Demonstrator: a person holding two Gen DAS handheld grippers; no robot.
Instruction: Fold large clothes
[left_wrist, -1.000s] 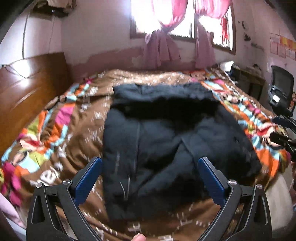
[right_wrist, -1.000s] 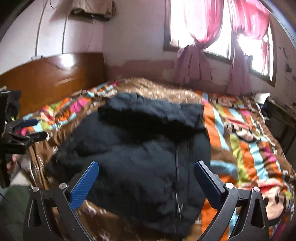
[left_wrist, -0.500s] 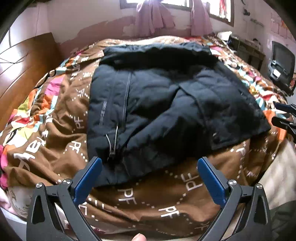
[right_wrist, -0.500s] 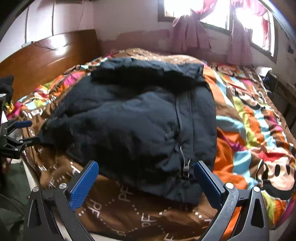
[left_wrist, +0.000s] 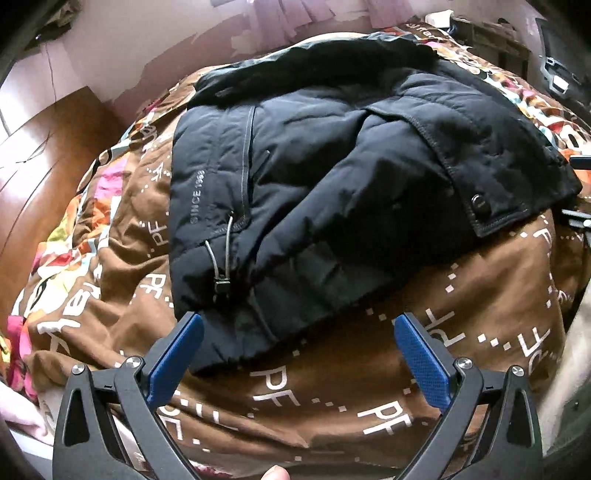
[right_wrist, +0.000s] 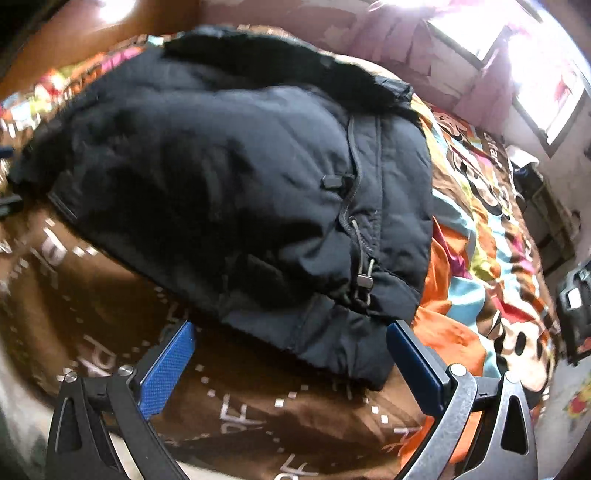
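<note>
Hovering spread and empty at the near hem, the left gripper (left_wrist: 297, 341) and right gripper (right_wrist: 290, 350) face the jacket (left_wrist: 332, 177) lying part-folded on the quilt (left_wrist: 332, 398), so each probably next must pinch a hem corner.

we see a black padded jacket (left_wrist: 332, 177) with grey stitching and small pale lettering, on a brown bedspread (left_wrist: 332, 398) printed with white dotted letters (orange, pink and turquoise patches further off); both claws carry blue pads (left_wrist: 173, 362) on black frames.
</note>
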